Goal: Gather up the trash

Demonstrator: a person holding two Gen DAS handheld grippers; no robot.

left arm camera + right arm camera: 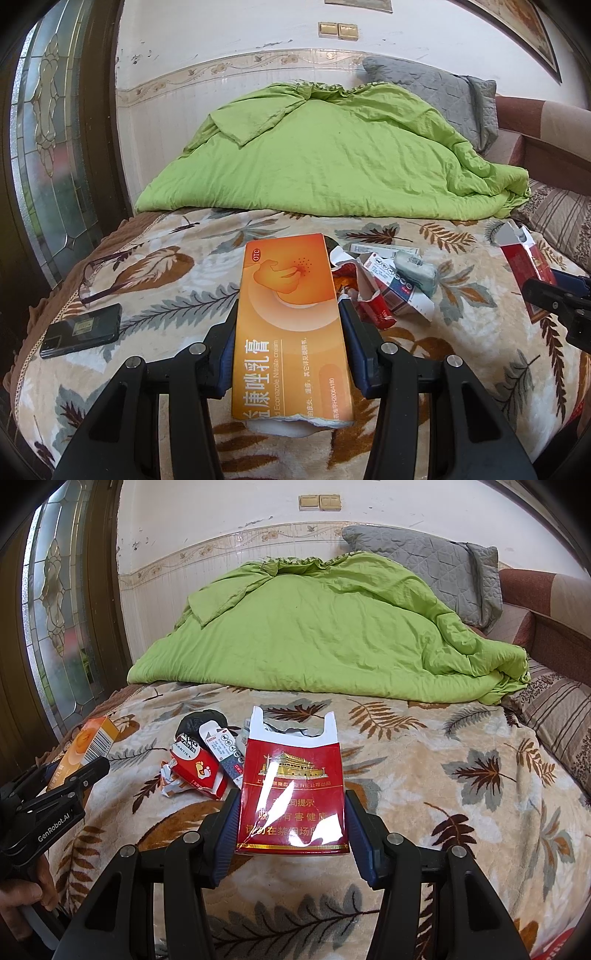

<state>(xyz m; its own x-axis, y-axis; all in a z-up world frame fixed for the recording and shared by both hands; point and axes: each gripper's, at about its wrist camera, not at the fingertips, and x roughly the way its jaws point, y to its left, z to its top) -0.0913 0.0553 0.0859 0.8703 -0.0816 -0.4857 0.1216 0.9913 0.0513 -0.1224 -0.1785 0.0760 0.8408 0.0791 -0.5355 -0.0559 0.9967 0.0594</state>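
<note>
Trash (384,284); phone (82,330) left-cam only

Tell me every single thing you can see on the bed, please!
orange cream box: 1, orange, held in left hand-held gripper
red cigarette pack: 1, red, open top, held in right hand-held gripper
trash pile: several, red, white, black, mid-bed
phone: 1, black, left edge
glasses: 1, dark-framed, behind phone
quilt: 1, green, far end
pillow: 1, grey, behind quilt
blanket: 1, leaf-patterned, covering bed
left hand-held gripper: black, blue pads
right hand-held gripper: black, blue pads
</note>
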